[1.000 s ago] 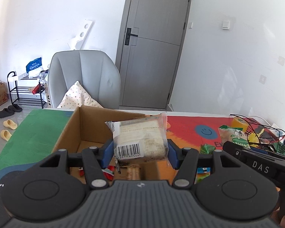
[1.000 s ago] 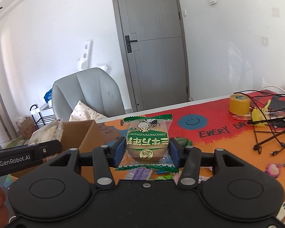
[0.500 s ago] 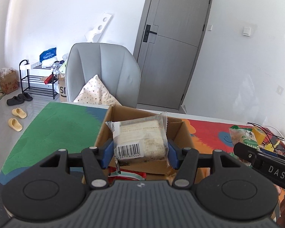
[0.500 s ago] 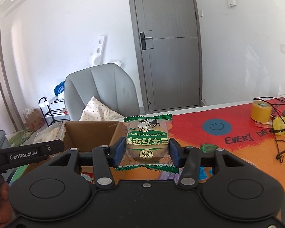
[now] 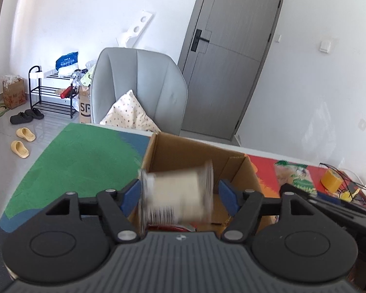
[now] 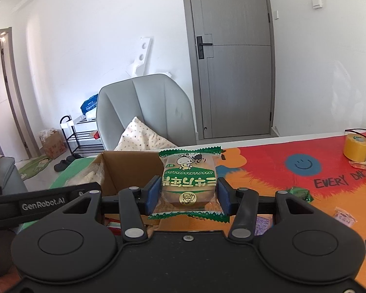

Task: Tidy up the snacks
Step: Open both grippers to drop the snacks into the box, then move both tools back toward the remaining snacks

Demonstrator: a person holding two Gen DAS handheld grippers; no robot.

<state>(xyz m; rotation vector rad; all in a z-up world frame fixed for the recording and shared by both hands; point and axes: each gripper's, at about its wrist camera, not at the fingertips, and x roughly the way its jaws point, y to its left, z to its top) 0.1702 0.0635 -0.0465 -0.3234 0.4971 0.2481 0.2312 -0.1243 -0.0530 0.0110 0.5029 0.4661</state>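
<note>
right wrist view, right gripper (image 6: 186, 196) jaws clamping green-wrapped cake (image 6: 189, 182), "genrobot.ai" on left gripper (image 5: 179, 196), jaws apart, blurred packet (image 5: 177, 197)

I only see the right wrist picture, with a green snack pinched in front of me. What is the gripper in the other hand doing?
Observer: The left gripper is open above the cardboard box, with a pale packet between its fingers and a gap showing at the right pad.
Visitor: So is that packet falling?
Observer: Probably. The pale packet is smeared with motion blur, while the box behind it looks sharp.
Visitor: Is anything in the box already?
Observer: Yes, a red wrapper shows low inside it, just under the packet.
</note>
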